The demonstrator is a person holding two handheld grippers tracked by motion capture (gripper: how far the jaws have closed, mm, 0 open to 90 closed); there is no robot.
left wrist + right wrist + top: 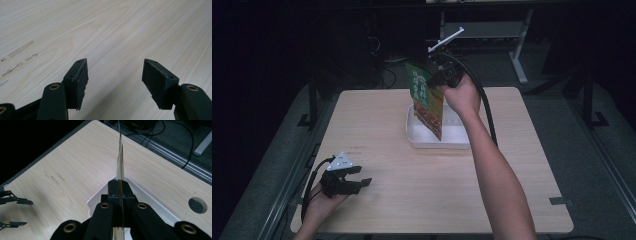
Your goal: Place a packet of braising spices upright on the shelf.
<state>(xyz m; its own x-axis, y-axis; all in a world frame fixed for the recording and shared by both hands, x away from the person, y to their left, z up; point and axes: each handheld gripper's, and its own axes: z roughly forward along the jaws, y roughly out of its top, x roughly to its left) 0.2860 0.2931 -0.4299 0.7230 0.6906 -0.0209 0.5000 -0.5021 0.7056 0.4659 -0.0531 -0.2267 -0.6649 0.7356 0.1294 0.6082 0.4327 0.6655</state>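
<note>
The high view is dim, its surroundings nearly black, with the pale worktop (pixel 412 200) the one lit surface. Both gripper views are brighter and sharp on the wood grain. The left tool (pixel 115 75) casts a soft shadow beneath itself.

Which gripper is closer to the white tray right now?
Right. The right gripper hangs just above the white tray, clamped on a green packet. The left gripper sits open near the table's front left corner, well away.
</note>
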